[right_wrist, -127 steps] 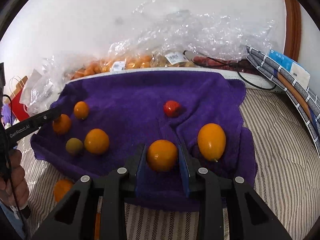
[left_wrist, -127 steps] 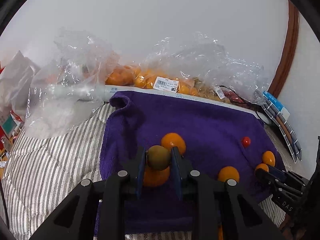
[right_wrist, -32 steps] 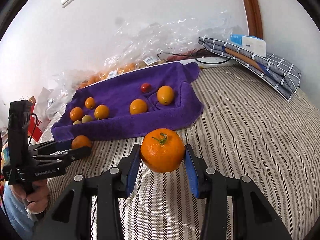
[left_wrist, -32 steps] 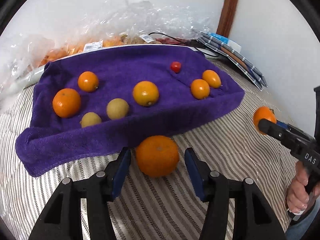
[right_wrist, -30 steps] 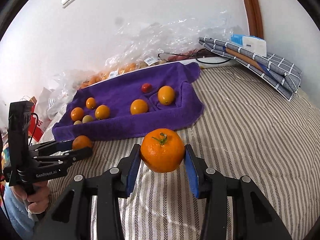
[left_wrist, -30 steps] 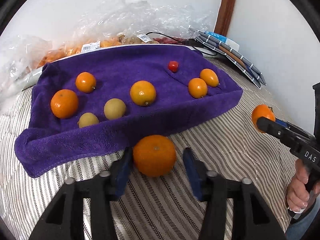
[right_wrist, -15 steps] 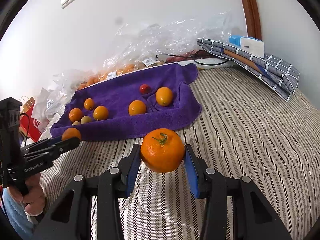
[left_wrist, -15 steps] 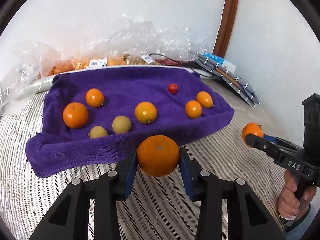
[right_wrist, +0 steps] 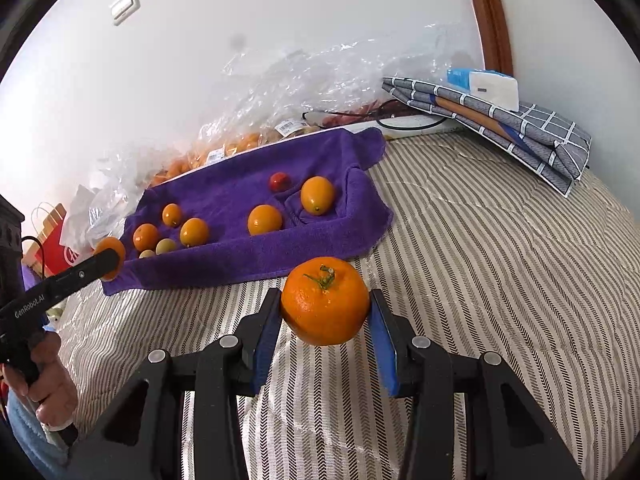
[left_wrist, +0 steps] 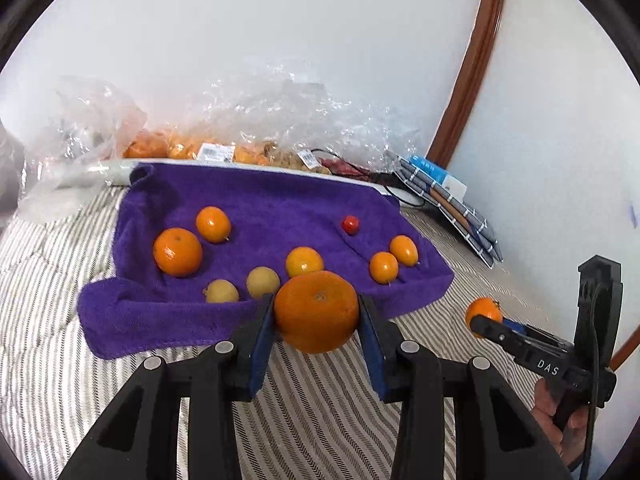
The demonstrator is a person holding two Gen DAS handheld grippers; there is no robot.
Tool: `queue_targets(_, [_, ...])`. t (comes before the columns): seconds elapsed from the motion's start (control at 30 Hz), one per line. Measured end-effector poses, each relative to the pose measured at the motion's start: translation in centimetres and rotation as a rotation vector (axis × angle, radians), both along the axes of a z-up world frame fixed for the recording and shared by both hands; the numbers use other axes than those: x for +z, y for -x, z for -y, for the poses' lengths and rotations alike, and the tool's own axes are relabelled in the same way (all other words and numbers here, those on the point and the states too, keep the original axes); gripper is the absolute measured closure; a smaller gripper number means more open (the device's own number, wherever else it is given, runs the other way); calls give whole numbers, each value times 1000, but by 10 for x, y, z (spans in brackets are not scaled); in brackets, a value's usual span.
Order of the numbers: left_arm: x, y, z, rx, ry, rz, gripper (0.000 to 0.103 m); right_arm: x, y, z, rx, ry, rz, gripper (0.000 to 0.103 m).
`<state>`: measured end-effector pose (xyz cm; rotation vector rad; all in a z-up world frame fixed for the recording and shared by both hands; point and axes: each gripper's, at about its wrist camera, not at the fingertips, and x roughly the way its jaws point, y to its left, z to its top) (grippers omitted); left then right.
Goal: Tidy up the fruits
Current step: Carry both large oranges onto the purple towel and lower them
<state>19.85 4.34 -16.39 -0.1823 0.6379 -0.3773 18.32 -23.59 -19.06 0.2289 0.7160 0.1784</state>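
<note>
Two oranges are held clear of the striped bed cover (right_wrist: 500,248), one in each gripper. The left gripper (left_wrist: 317,320) has its fingers (left_wrist: 262,340) clamped on a smooth orange (left_wrist: 316,312) just in front of the purple towel (left_wrist: 280,200). The right gripper (right_wrist: 325,316) has its fingers clamped on a stemmed orange (right_wrist: 325,306), nearer the towel's right corner. Eight small fruits lie spread on the towel: five orange ones, two yellow-green ones and a red one (left_wrist: 350,224). Behind it, clear plastic bags (left_wrist: 280,120) lie against the wall.
</note>
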Motion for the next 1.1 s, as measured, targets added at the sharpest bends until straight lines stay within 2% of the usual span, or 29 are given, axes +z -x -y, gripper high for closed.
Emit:
queue_targets(0.23, [6,2,-7,15,30,12,65,3,1,-9,14,55,13,60])
queue_targets(0.4, [7,2,-12,25,60,5,65,9,2,-11,24,51,16,60])
queue_targets(0.57, [9,3,-16,58,30,24,65,27,1,-15,33,54,37,60])
queue_targets(0.8, [19,-4,-36,171,-21,18,65,60,-10,-21,64,86,92,60])
queue_targets(0.97, [35,-11,-57,225,10,-3,65,76,-28,-22,69,98,113,60])
queue_targets(1.1, [51,-21,-59,248,-12,17,65,83,-47,-24,80,93,127,60])
